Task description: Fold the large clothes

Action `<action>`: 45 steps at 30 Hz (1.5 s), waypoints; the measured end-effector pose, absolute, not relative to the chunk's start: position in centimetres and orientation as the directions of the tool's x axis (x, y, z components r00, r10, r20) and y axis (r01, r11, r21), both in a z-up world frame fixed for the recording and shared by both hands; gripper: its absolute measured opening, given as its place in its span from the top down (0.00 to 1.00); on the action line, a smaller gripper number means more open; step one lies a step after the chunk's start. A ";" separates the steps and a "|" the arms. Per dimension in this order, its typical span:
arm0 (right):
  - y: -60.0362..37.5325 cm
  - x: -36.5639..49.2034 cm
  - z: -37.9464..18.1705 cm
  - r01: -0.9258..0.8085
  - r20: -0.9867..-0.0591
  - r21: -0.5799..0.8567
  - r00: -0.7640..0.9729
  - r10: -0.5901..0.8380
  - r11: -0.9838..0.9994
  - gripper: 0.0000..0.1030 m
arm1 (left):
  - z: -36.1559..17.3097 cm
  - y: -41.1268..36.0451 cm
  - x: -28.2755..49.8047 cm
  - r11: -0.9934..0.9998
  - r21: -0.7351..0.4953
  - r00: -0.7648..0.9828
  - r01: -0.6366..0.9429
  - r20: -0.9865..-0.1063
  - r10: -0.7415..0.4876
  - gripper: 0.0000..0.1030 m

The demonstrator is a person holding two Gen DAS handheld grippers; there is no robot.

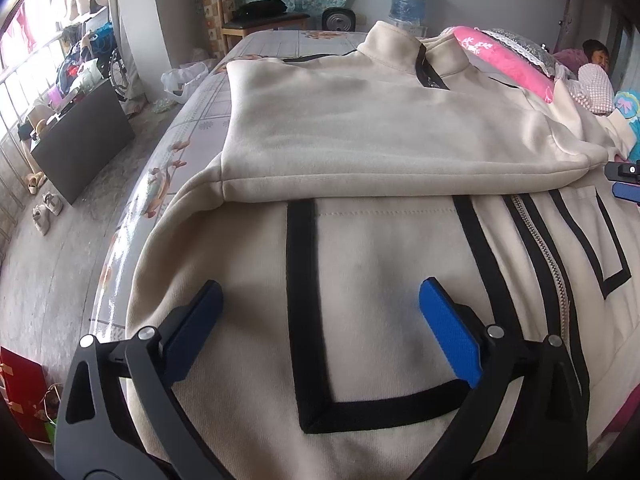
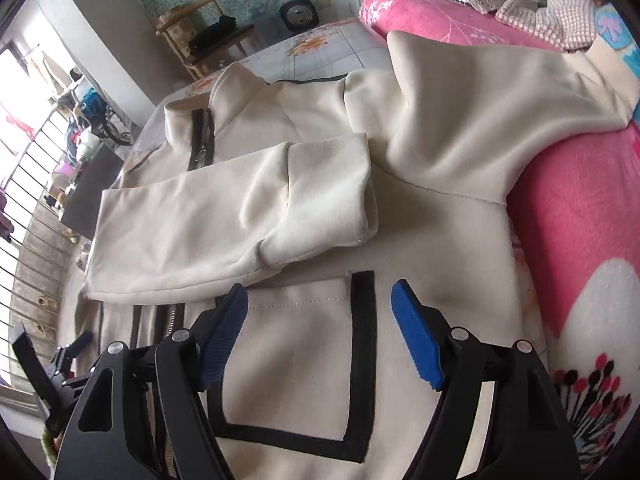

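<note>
The cream zip jacket (image 1: 400, 128) lay flat, front up, on a bed w/ a floral-print sheet (image 1: 192, 120), collar toward the far end. Black trim outlined its pockets and ran beside the centre zipper (image 1: 554, 264). One sleeve (image 2: 224, 216) was folded across the chest, its cuff lying near the middle of the body; the other sleeve (image 2: 500, 112) stretched out sideways and draped up over a pink blanket (image 2: 580, 208) bunched along the bed's edge.

Left gripper (image 1: 320, 320) hung over the lower front of the jacket, above the black-trimmed pocket, jaws spread wide w/ nothing between the blue pads (image 1: 448, 328) but the flat cloth beneath; not pinching anything. Right gripper (image 2: 320, 328) hovered over the other pocket on the far side of the zipper, jaws also apart, no fabric caught. Whether either set of pads brushed the cloth couldn't be told. Each gripper's tip showed at the edge of the other's view.

Beyond the bed: a wooden chair (image 1: 256, 12) w/ dark items on its seat, a water bottle (image 1: 408, 0) and a small round fan by the far wall. A window w/ bars stood to one side, clutter and shoes on the floor below it. A person in a checked top (image 1: 592, 84) lay at the bed's far corner.
</note>
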State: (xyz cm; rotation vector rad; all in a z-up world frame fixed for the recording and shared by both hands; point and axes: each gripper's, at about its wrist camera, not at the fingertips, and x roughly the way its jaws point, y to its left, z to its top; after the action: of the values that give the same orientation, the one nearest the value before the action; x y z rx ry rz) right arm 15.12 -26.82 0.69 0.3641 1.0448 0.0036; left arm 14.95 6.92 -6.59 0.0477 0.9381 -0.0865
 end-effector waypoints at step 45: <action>-14.9 30.0 14.5 -0.209 -0.587 0.643 0.483 0.650 0.736 0.94 | -5.6 14.4 18.7 0.981 0.148 0.575 -0.130 -0.795 0.196 0.35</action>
State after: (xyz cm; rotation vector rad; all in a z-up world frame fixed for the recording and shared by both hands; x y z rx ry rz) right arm 29.95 -14.87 14.46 0.5369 0.9282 0.5549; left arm 18.71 14.45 -5.61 0.0760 0.9398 0.1906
